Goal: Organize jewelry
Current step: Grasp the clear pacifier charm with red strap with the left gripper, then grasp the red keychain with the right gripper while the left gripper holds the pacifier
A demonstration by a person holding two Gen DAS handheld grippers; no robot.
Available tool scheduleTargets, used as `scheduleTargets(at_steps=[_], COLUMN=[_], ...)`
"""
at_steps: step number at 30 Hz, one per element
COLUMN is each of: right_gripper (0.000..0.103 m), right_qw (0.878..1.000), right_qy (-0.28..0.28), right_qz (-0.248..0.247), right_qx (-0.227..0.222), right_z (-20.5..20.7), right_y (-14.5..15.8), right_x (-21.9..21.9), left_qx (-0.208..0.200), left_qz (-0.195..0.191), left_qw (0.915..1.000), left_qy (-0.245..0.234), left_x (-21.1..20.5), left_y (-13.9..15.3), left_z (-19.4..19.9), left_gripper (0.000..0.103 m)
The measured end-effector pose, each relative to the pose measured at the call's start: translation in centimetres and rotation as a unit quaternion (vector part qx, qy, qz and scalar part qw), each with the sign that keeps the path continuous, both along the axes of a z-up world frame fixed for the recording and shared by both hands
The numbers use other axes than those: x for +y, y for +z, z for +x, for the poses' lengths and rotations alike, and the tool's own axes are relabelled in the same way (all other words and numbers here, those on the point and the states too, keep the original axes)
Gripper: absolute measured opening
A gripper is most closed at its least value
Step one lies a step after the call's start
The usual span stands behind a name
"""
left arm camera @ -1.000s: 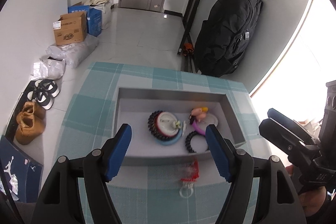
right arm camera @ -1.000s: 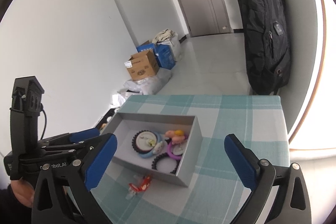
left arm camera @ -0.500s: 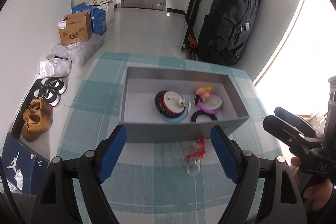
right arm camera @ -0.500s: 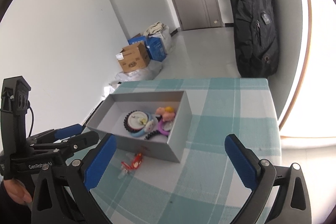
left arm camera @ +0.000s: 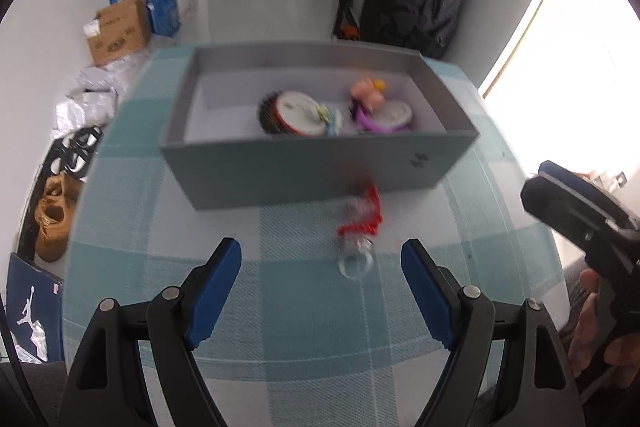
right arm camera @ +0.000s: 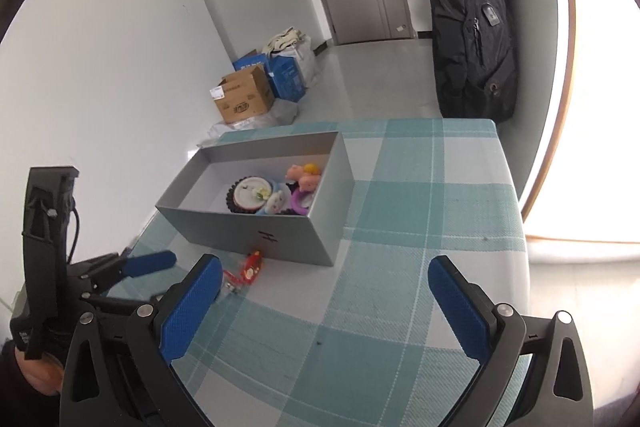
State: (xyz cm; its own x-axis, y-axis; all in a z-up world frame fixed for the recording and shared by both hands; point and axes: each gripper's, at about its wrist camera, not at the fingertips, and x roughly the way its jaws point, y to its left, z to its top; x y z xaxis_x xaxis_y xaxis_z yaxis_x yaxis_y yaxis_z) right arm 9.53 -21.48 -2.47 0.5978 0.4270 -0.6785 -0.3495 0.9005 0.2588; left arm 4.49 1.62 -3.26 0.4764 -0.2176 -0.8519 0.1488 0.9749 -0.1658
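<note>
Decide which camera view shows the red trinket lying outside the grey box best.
The left wrist view: the red trinket lies whole, though blurred, just ahead of the open jaws. In the right wrist view a blue pad partly hides it.

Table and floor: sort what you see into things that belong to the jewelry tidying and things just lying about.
Part of the job:
- grey box on the checked tablecloth
- bracelets and hair ties inside the box
- red trinket on the cloth in front of the box
- left gripper, open above it

Just lying about:
- black backpack
- cardboard box
- brown shoes
</note>
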Motion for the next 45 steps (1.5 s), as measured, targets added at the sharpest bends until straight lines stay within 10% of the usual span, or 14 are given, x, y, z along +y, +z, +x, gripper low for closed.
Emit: scheduleTargets(at_steps=[9,19,45], right_gripper=[0.103,0.103,0.103], right_qw=[1.0,1.0,0.997], right_qy=[-0.007,-0.011,0.012], right_qz=[-0.004,-0.007,-0.022], right_qx=[0.007,0.018,0.067], right_z=[0.1,0.4,0.3], right_y=[-0.3,-0.7,-3.1], right_x=[-0.4,-0.5,1.4], left_qx=[-0.005,-0.012,-0.086], left_qz=[0.035,0.038,-0.124], left_qw=[0.9993,0.9978,0.9881], left_qy=[-0.01,-0.053,0.031], left_x=[-1.2,-2.4,3.3], left_y=[-0.6,-0.5,5.1], left_z=[0.0,-0.6,-0.4], left_gripper=[0.075,0.011,0.011])
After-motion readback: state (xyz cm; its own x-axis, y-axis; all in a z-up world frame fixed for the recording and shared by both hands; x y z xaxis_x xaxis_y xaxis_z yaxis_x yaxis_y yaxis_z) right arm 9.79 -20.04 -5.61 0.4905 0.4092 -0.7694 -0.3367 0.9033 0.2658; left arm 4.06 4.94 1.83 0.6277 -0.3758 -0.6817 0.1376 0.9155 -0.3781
